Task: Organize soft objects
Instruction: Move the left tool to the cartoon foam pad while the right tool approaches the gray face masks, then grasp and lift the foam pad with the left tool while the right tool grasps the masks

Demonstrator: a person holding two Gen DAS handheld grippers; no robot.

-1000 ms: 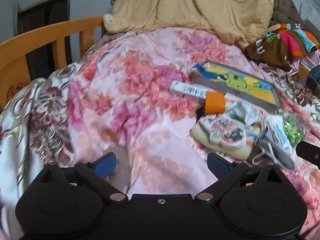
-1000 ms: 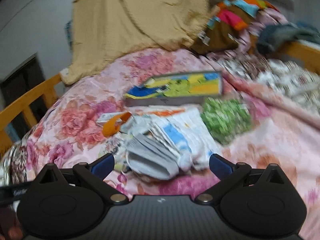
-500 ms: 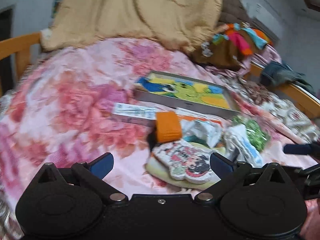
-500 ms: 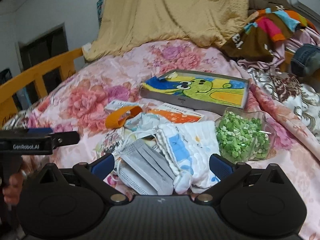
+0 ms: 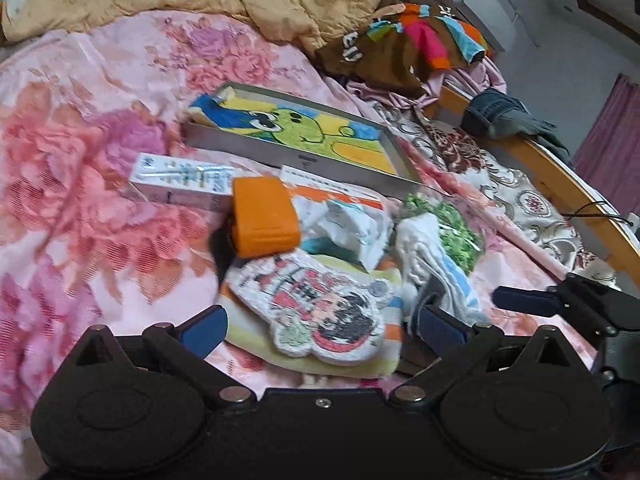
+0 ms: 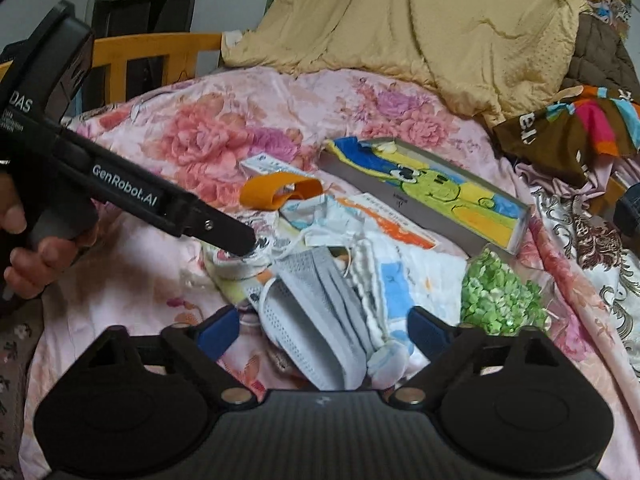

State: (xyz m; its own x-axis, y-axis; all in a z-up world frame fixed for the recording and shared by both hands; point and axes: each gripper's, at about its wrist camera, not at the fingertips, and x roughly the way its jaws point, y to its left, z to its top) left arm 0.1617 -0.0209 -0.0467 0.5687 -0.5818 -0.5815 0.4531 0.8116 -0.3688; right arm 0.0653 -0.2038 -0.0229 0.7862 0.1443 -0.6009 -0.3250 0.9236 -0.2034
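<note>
A pile of soft things lies on the pink floral bedspread [image 5: 100, 184]. A cartoon-print cloth [image 5: 316, 312] lies on a striped towel [image 5: 248, 336] between the open fingers of my left gripper [image 5: 320, 326]. A grey face mask [image 6: 320, 316] and a white-and-blue cloth [image 6: 396, 284] lie between the open fingers of my right gripper [image 6: 324, 330]. An orange band [image 5: 262, 216] [image 6: 276, 192] and a bag of green bits [image 6: 496, 296] lie beside them. The left gripper also shows in the right wrist view, its tip [image 6: 236, 238] over the cartoon cloth.
An open grey box with a yellow-green towel [image 5: 304, 132] [image 6: 432, 192] lies behind the pile, with a white carton [image 5: 180, 180] to its left. A tan quilt [image 6: 420, 28], piled clothes [image 5: 404, 48] and wooden bed rails [image 6: 152, 48] ring the bed.
My left gripper has swung right and come forward over the cartoon cloth. My right gripper has moved closer to the grey mask. Both stay open.
</note>
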